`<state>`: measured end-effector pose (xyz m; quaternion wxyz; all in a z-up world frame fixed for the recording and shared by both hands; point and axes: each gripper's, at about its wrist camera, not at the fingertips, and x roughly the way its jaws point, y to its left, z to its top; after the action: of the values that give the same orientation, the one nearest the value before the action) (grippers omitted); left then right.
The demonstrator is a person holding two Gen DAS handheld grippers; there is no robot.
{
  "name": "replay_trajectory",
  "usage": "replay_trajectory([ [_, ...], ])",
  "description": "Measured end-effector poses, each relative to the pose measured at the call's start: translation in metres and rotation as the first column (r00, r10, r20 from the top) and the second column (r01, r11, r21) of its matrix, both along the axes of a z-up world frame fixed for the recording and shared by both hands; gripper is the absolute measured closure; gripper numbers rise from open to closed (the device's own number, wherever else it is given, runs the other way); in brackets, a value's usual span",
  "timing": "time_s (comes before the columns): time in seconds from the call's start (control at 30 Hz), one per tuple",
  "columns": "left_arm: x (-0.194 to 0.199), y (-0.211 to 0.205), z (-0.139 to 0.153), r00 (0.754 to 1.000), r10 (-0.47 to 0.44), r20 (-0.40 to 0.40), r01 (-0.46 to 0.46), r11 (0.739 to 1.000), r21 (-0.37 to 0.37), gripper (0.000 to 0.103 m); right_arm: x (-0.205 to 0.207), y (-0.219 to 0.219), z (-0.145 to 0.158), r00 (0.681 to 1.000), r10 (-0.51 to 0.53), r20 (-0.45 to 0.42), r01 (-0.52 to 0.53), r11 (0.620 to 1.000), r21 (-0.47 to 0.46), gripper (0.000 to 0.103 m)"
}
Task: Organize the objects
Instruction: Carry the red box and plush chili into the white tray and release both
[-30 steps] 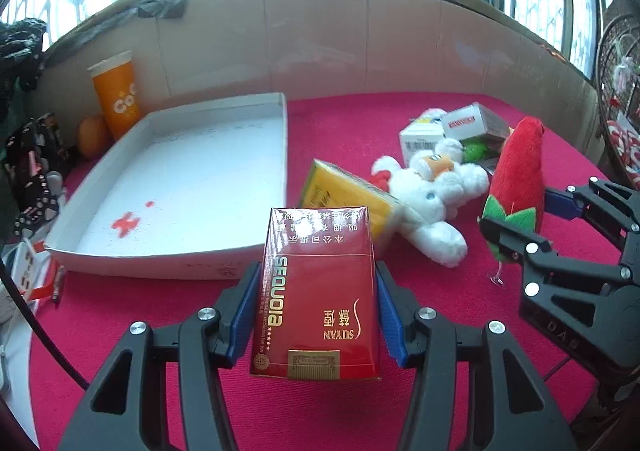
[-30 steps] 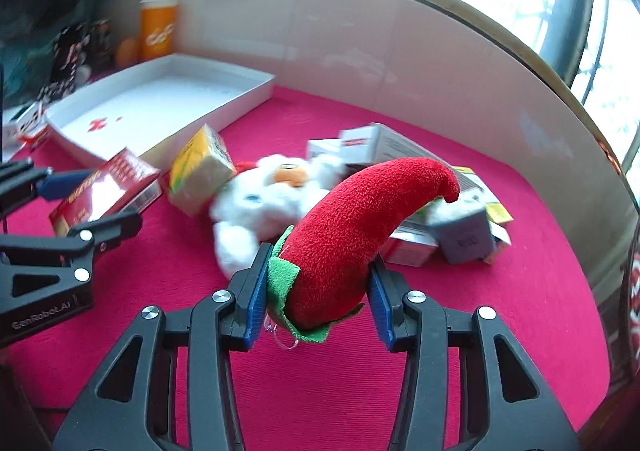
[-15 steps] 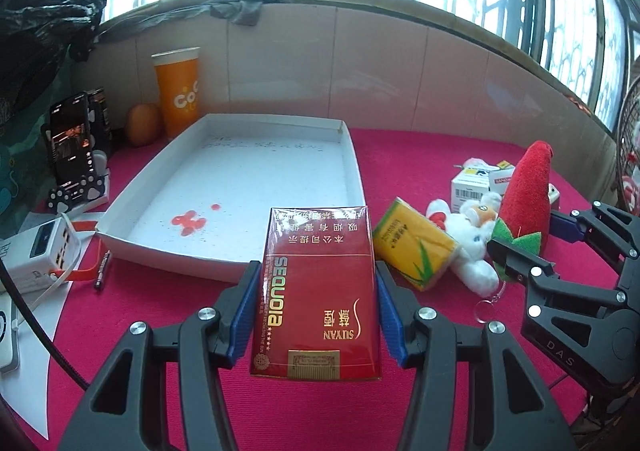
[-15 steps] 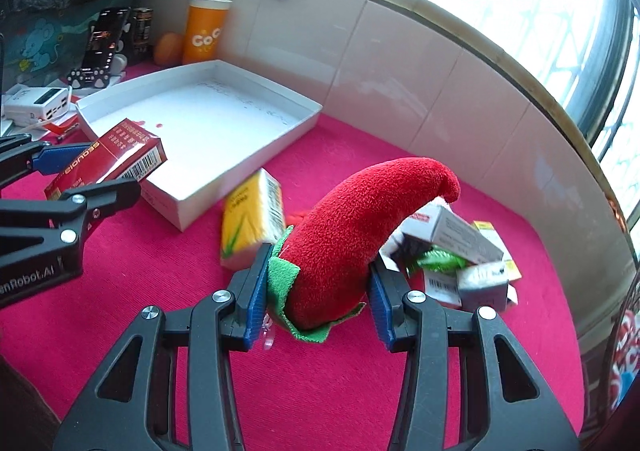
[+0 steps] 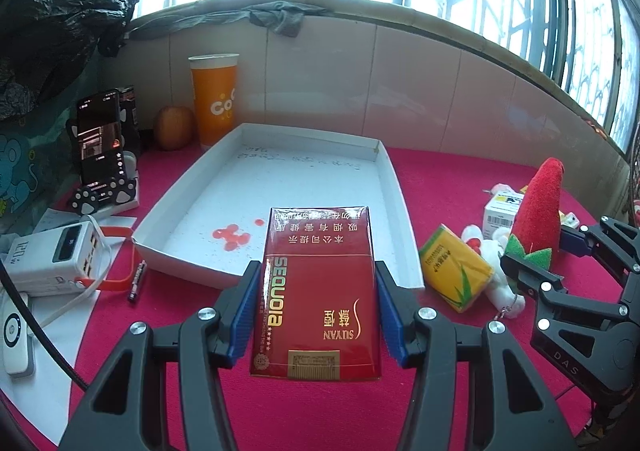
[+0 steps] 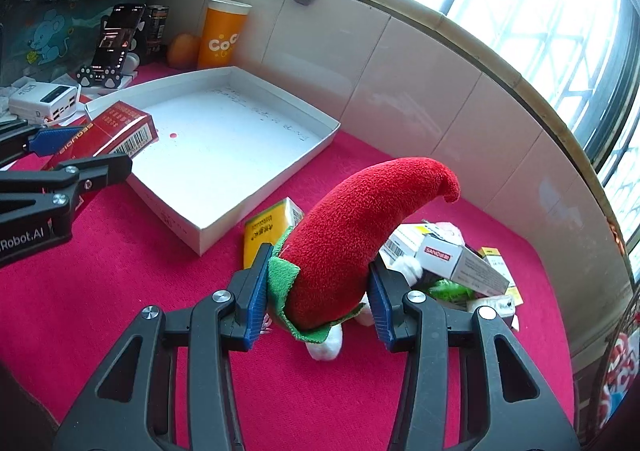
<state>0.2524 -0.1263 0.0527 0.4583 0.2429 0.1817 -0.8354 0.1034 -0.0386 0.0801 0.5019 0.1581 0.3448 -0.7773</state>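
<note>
Red cloth (image 5: 440,187) under tiled wall (image 5: 400,91); left claw (image 5: 316,307) clamps cigarette pack (image 5: 316,291), right claw (image 6: 318,295) plush chilli (image 6: 352,235).

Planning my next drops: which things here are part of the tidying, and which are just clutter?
Job:
red pack in left gripper
plush chilli in right gripper
white tray
yellow box
plush rabbit
small cartons

Lying about:
orange cup
phone
power bank

A cup (image 5: 214,99) is set behind the tray (image 5: 390,187); a carton (image 5: 454,277) is laid to its right.
</note>
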Motion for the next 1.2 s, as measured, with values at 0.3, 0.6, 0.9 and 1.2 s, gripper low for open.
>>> replay_trajectory([
  [0.3,0.008,-0.026,0.007,0.999,0.03,0.02,-0.029,0.999,-0.023,0.049,0.005,-0.021,0.007,1.0,0.028,-0.013,-0.028,1.0,-0.004,0.059],
  [0.6,0.009,-0.064,0.017,0.997,0.07,0.039,-0.069,0.997,-0.034,0.049,-0.009,-0.065,0.021,0.992,0.047,0.119,-0.047,0.999,-0.008,0.059],
  [0.9,-0.004,-0.108,0.015,0.993,0.101,0.056,-0.101,0.995,0.011,0.049,-0.007,-0.111,0.023,0.966,0.089,0.244,-0.089,0.996,-0.014,0.059],
  [1.2,-0.018,-0.145,0.001,0.989,0.134,0.06,-0.139,0.985,0.1,0.048,-0.014,-0.156,0.008,0.9,0.075,0.43,-0.072,0.997,-0.023,0.059],
])
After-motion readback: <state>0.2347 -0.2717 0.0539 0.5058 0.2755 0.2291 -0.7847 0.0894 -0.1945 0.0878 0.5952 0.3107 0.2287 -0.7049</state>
